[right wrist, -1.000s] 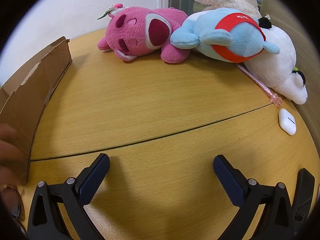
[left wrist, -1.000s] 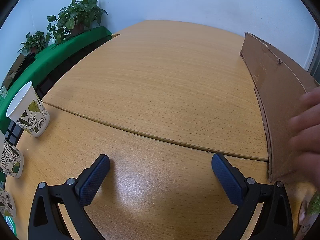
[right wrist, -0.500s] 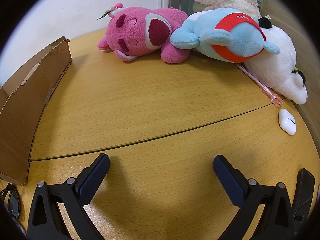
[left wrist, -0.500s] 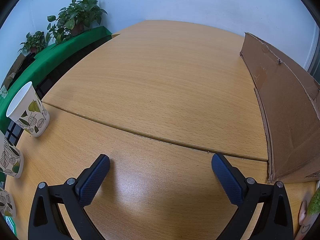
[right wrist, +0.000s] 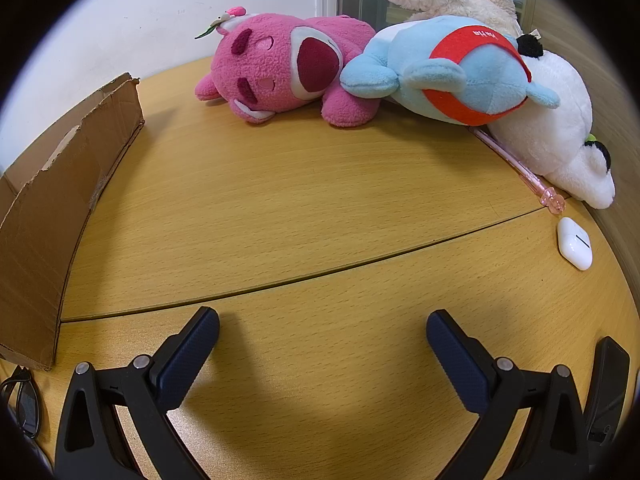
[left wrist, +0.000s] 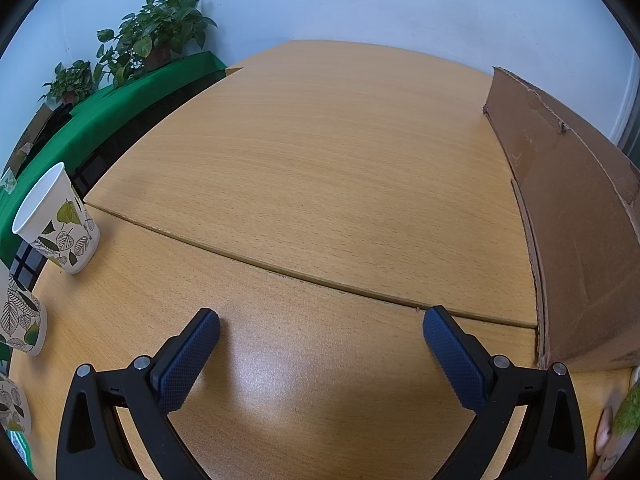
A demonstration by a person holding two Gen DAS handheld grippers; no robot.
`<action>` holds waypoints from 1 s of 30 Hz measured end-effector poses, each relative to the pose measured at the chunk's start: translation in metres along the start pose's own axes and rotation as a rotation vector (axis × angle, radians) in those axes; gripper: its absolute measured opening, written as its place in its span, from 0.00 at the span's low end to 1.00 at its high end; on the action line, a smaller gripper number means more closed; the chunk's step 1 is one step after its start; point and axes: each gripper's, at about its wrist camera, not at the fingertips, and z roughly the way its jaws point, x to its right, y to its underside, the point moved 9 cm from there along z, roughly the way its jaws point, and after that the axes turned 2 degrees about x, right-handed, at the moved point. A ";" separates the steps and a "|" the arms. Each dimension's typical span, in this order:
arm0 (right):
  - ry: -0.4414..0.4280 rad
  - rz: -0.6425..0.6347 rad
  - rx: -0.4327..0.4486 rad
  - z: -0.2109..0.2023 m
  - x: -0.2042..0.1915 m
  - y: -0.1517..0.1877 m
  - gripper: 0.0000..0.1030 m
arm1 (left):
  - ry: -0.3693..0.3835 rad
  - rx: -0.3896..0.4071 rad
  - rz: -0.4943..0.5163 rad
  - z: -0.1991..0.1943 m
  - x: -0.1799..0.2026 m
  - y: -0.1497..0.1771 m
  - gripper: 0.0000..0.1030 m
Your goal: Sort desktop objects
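Note:
My left gripper (left wrist: pixel 320 328) is open and empty, low over the wooden table (left wrist: pixel 320 160). Leaf-patterned paper cups stand at its left: one upright (left wrist: pixel 56 220), another nearer (left wrist: pixel 20 320). A cardboard box (left wrist: pixel 572 240) stands to its right. My right gripper (right wrist: pixel 322 330) is open and empty over the table. Ahead of it lie a pink plush (right wrist: pixel 280 68), a blue and red plush (right wrist: pixel 452 72) and a white plush (right wrist: pixel 560 128). A pink pen (right wrist: pixel 520 168) and a white earbud case (right wrist: pixel 575 243) lie at the right. The box (right wrist: pixel 52 208) is at its left.
Potted plants (left wrist: pixel 156 44) on a green-covered surface (left wrist: pixel 100 108) stand beyond the table's left edge. Black glasses (right wrist: pixel 20 400) lie by the box's near corner. A dark object (right wrist: pixel 608 384) sits at the right gripper's right. A small figure (left wrist: pixel 616 428) shows at the left view's right edge.
A hand that was at the near end of the cardboard box one second ago has gone from both views. The grippers have not moved.

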 end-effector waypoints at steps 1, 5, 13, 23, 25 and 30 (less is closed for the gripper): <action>0.000 0.000 0.000 0.000 0.000 0.000 1.00 | 0.001 0.000 0.001 0.000 0.001 0.001 1.00; 0.000 0.000 0.000 0.000 0.000 0.000 1.00 | 0.048 0.002 0.047 -0.008 0.010 0.008 1.00; 0.000 0.000 0.000 0.000 0.000 0.000 1.00 | 0.244 0.051 0.155 -0.022 0.066 0.006 0.99; -0.021 -0.043 -0.060 -0.011 -0.004 0.010 0.99 | 0.375 0.021 0.260 -0.054 0.074 0.030 0.98; -0.019 -0.053 -0.053 -0.026 -0.008 0.014 0.99 | 0.382 0.021 0.211 -0.068 0.063 0.029 0.98; -0.213 -0.216 0.059 -0.129 -0.085 0.012 0.99 | 0.533 -0.004 0.089 -0.134 0.076 0.027 0.99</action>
